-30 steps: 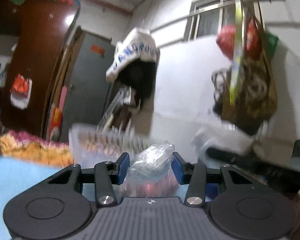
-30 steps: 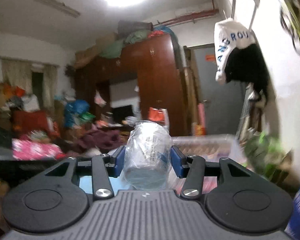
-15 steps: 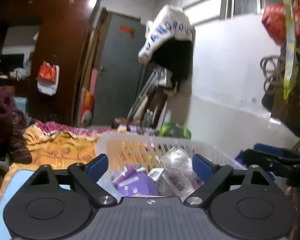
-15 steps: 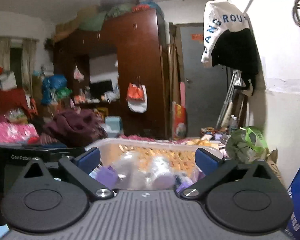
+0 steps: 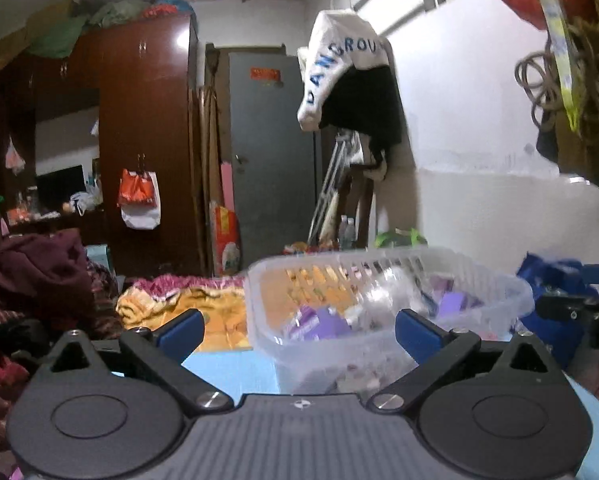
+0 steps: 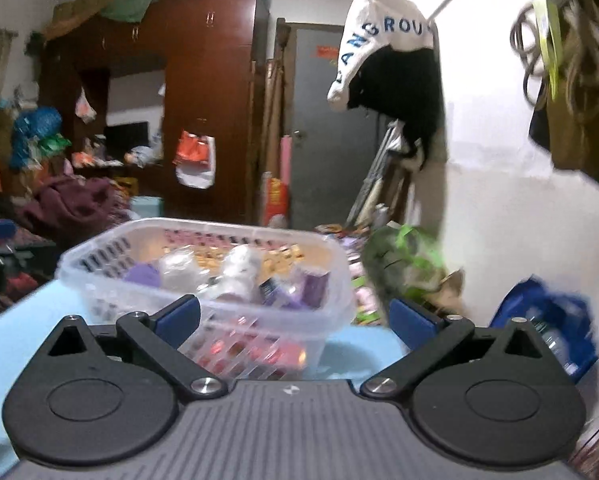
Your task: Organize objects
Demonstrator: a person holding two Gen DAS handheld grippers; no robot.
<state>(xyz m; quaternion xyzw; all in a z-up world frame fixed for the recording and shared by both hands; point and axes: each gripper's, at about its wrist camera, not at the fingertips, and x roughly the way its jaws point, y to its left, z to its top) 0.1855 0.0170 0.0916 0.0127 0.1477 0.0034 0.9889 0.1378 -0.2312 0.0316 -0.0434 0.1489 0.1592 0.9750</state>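
Two small things dropped in the basket, both grippers empty

The see-through plastic basket with slotted sides sat on the light blue table, holding purple packets and clear wrapped bundles. The left gripper and right gripper had just been opening; both were spread wide, with nothing between them. No loose things showed on the table.

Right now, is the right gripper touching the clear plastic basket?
Cannot tell. In the right wrist view, the right gripper is open and empty, but its left fingertip overlaps the clear plastic basket.
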